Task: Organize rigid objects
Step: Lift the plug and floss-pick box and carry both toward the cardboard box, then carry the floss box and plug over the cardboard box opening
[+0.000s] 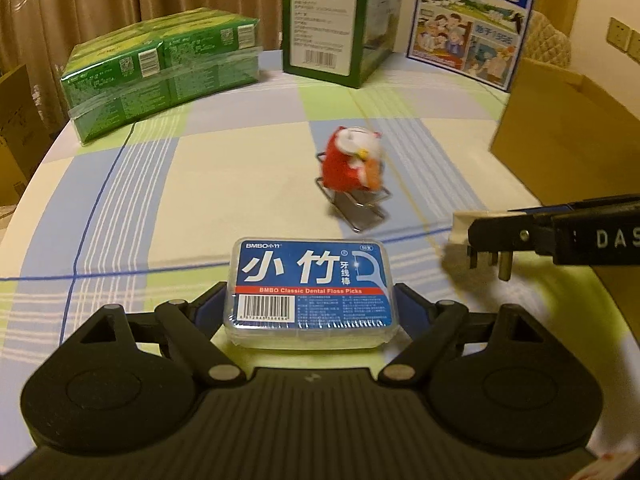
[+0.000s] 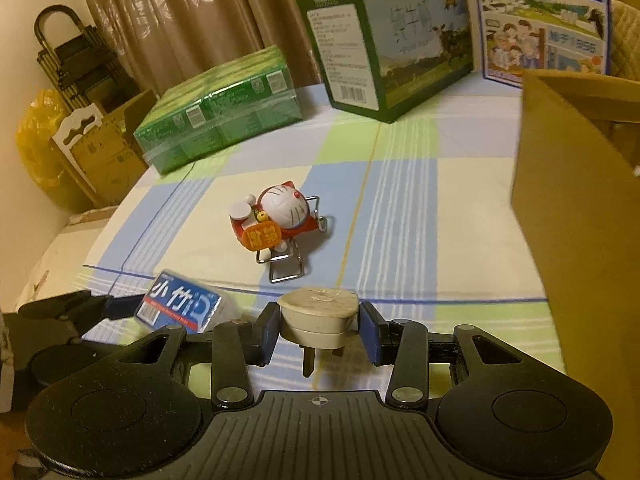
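Observation:
My left gripper [image 1: 312, 300] is shut on a clear dental floss pick box with a blue label [image 1: 310, 286], held just above the checked tablecloth. The box also shows in the right wrist view [image 2: 180, 308]. My right gripper [image 2: 318, 330] is shut on a cream plug adapter [image 2: 318, 316] with its metal prongs pointing down. The adapter shows at the right in the left wrist view [image 1: 476, 236]. A red and white cat figurine [image 2: 276, 218] lies on a wire stand in the middle of the table; it is blurred in the left wrist view [image 1: 352, 160].
An open cardboard box [image 2: 576, 208] stands at the right. A green shrink-wrapped pack [image 2: 216, 116] lies at the back left. A green carton [image 2: 384, 44] and a blue milk carton [image 2: 544, 20] stand at the back. The table edge [image 2: 60, 248] drops off at the left.

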`<state>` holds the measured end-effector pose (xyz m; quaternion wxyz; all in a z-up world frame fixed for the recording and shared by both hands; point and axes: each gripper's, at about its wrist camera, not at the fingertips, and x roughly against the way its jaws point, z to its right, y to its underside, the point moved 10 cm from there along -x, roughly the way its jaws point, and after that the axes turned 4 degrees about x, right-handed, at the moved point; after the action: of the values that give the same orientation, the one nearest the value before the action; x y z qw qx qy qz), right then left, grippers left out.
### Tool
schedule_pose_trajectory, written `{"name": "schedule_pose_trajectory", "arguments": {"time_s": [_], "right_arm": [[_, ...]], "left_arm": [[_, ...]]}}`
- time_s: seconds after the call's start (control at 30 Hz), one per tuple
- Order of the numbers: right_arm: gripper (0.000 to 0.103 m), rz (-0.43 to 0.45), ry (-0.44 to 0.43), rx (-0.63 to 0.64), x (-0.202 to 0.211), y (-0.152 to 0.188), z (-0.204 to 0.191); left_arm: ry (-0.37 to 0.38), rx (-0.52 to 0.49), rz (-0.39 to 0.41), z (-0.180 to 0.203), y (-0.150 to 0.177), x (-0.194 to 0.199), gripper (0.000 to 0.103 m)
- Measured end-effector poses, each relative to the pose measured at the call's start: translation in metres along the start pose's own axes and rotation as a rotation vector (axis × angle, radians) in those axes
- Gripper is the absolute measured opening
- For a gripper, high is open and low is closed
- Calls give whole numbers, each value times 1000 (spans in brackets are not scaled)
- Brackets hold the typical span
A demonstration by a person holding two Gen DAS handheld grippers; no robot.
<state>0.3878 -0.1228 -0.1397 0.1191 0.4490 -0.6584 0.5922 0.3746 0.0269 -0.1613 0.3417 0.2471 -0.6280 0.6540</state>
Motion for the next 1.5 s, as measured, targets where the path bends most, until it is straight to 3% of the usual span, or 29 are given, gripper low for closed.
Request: {"name": "schedule_pose_trajectory", "arguments": {"time_s": [0.47,0.7,0.87,1.23,1.5], "right_arm": [[39,39,32,-15,91,56,-4],[39,100,38,17,140,84,-14],[39,149,58,-42,175,110,-14],[39,201,92,-84,229,147,-23],[39,226,95,-104,253,150,-18]], "left_arm": [[42,37,33,53,58,89,83],[36,57,89,68,75,143,83],[29,74,111,77,86,173,83],[49,68,100,107,114,206,83],[48,64,111,117,116,218,83]]}}
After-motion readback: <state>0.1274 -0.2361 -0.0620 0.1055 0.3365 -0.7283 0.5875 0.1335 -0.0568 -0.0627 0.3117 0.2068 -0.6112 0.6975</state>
